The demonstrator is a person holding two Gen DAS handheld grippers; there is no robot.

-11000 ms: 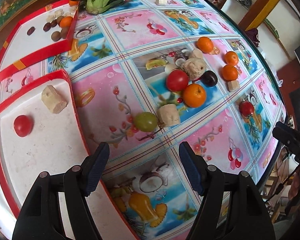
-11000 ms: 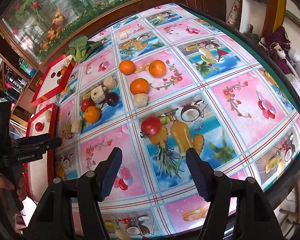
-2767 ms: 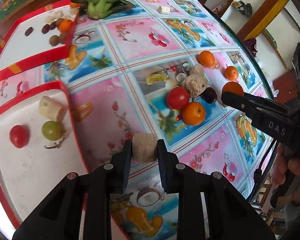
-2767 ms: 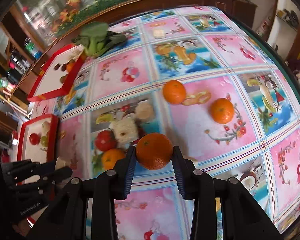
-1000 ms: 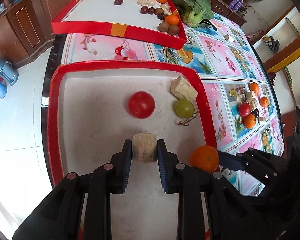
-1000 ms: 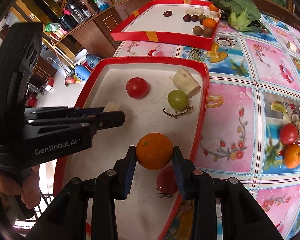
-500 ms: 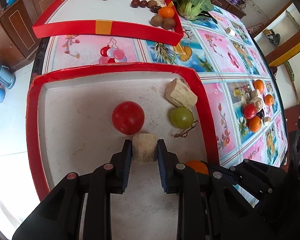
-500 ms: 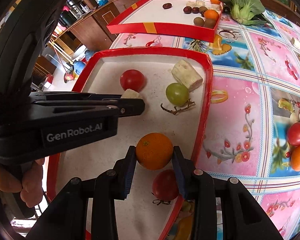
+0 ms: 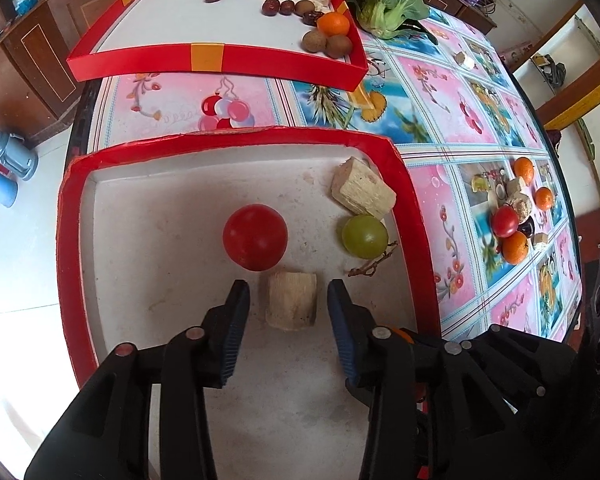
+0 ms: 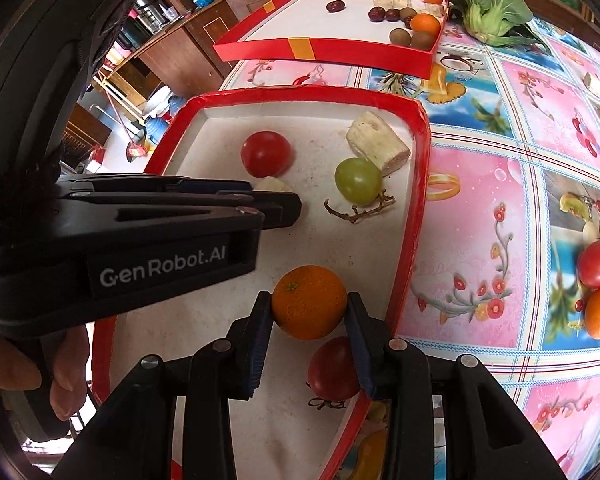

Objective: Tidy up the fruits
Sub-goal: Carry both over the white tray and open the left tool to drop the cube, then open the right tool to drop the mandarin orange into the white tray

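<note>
Where half a second ago the left gripper (image 9: 288,300) pinched the pale fibrous cane chunk (image 9: 292,300), its jaws are now opening; daylight shows on both sides of the chunk, which sits free on the floor of the near red-rimmed white tray (image 9: 72,240). Chunk stands between the pads, touching neither. Just beyond it, nearly touching, lies the round red tomato (image 9: 255,237); further right a green grape with a dry stem (image 9: 365,236), and beside that a second, larger cane piece (image 9: 362,194) near the tray's corner.

Right gripper (image 10: 308,312): unchanged from the earlier frame, pads pressed against both flanks of the round orange mandarin (image 10: 309,302), low over the same tray. A second red tomato (image 10: 334,368) lies below it by the tray rim. A hand (image 10: 60,376) grips the left tool's body at frame edge.

Outward: far red tray (image 9: 208,58) with small fruits, a leafy green vegetable (image 9: 384,0), and a cluster of loose fruit (image 9: 514,216) on the picture-printed tablecloth (image 9: 440,92).
</note>
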